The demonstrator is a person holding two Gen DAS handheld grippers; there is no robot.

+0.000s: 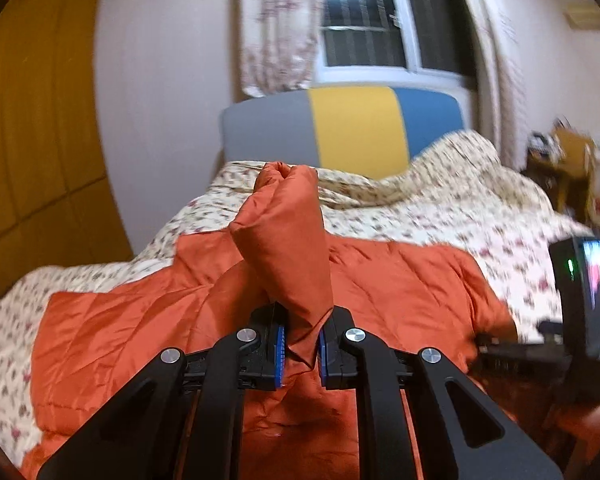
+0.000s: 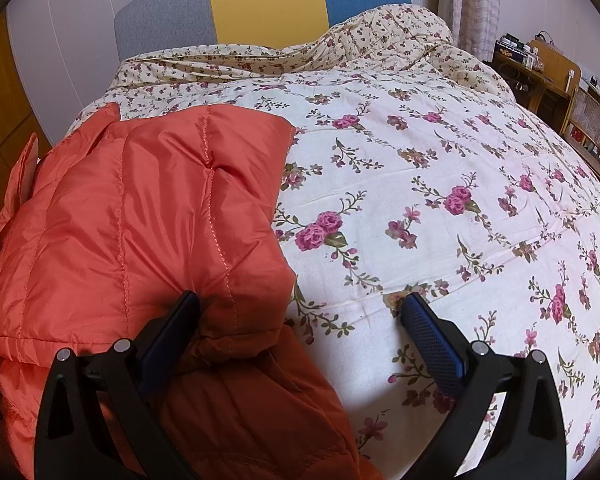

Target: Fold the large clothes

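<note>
floral quilt (image 2: pixel 440 168) covers the bed; orange padded jacket (image 2: pixel 140 208) lies on it.

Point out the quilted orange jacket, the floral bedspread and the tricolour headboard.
quilted orange puffer jacket (image 2: pixel 140 208): right wrist view, stitched panel.
cream floral bedspread (image 2: pixel 440 152): right wrist view, bare top.
grey, yellow and blue headboard (image 1: pixel 356 128): left wrist view, yellow panel.
</note>
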